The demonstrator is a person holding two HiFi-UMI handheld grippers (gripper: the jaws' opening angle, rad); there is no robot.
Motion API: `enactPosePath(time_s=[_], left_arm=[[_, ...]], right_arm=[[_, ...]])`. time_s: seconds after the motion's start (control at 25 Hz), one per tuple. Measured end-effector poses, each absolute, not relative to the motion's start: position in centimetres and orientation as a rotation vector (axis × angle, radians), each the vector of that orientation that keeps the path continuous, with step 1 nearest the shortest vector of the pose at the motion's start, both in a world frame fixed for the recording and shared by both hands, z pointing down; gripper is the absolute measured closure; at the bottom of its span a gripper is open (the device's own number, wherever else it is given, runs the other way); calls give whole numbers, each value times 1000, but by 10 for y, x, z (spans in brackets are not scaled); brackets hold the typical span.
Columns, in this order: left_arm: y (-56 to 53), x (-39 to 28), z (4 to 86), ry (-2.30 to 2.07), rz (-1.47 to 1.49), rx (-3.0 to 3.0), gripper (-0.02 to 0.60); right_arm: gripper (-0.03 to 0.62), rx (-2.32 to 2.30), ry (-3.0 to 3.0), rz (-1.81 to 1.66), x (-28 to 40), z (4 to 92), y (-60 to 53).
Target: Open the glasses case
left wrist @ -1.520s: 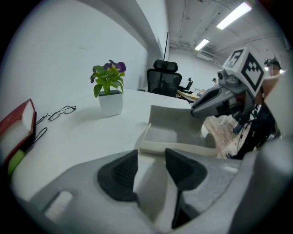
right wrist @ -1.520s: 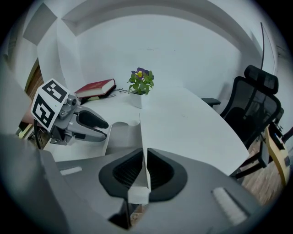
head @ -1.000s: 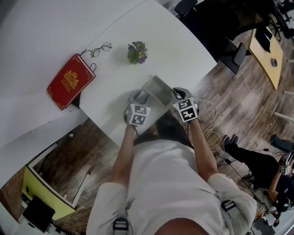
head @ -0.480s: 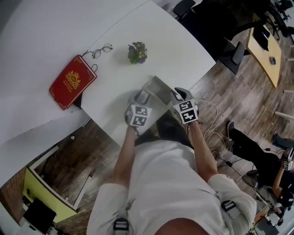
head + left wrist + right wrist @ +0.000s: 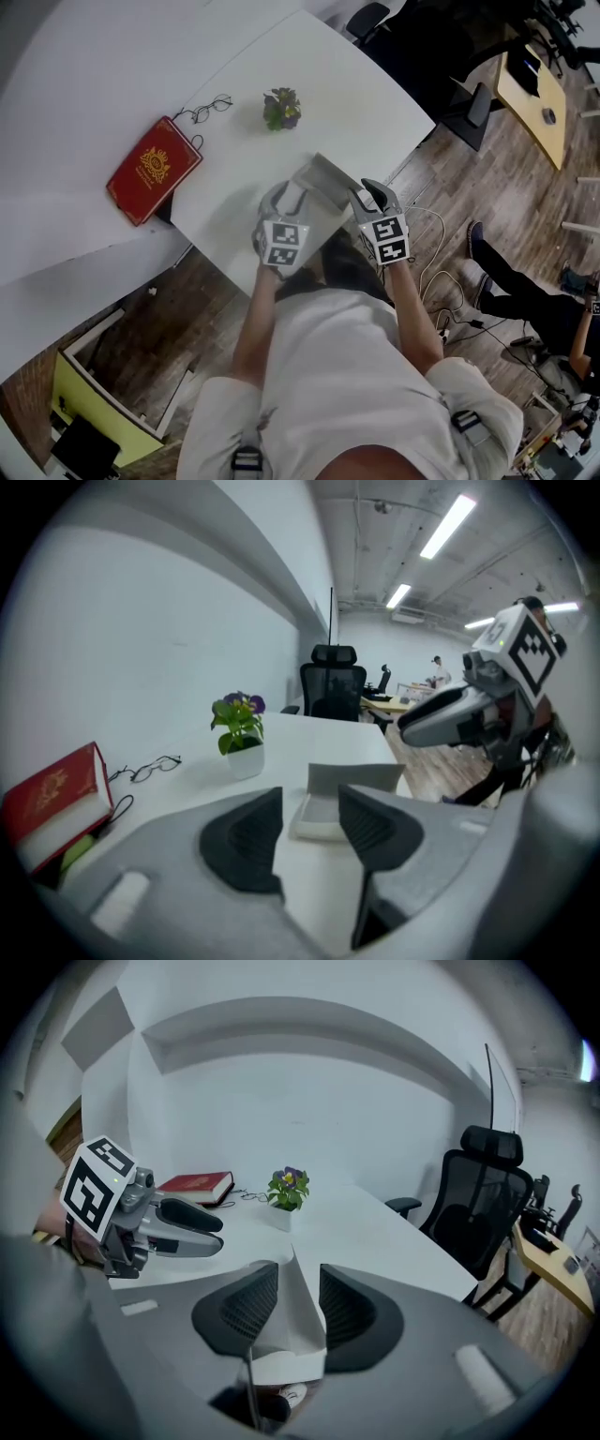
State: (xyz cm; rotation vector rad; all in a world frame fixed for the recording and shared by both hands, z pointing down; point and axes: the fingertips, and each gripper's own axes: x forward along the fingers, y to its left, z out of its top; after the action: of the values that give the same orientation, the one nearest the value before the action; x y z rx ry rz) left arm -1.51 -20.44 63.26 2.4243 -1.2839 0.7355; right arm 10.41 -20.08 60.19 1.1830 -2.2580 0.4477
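The grey glasses case (image 5: 323, 178) lies near the white table's (image 5: 234, 202) front edge with its lid (image 5: 352, 778) standing up. In the left gripper view its light tray (image 5: 317, 816) shows beyond the jaws. My left gripper (image 5: 293, 195) hovers just short of the case, open, with nothing between its pads (image 5: 246, 841). My right gripper (image 5: 366, 195) is at the case's right end. Its jaws are opening, and the thin lid (image 5: 302, 1312) stands in the gap, free of the pads (image 5: 349, 1312). Each gripper sees the other: the right gripper (image 5: 450, 716) and the left gripper (image 5: 173, 1227).
A small potted plant (image 5: 281, 108) stands behind the case, with a pair of glasses (image 5: 211, 106) and a red book (image 5: 153, 169) to the left. The table's edge (image 5: 412, 141) drops to wooden floor. Office chairs (image 5: 473, 108) stand at the right, and a person (image 5: 525, 305) sits on the floor.
Both grippers have lifted and drawn back a little toward the person. The case stays on the table with its lid up. The person on the floor has shifted.
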Motion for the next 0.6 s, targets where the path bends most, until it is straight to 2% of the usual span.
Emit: enactPosePath(time_s=[0.28,0.6], left_arm=[[-200,-17,573,-1316,649,2562,394],[-175,-23,538,-1301,583,2664,394]], right_arm=[[420,1369,-2291,299,108,550,-187],[418,1473,-2245,204,106,524,-155]])
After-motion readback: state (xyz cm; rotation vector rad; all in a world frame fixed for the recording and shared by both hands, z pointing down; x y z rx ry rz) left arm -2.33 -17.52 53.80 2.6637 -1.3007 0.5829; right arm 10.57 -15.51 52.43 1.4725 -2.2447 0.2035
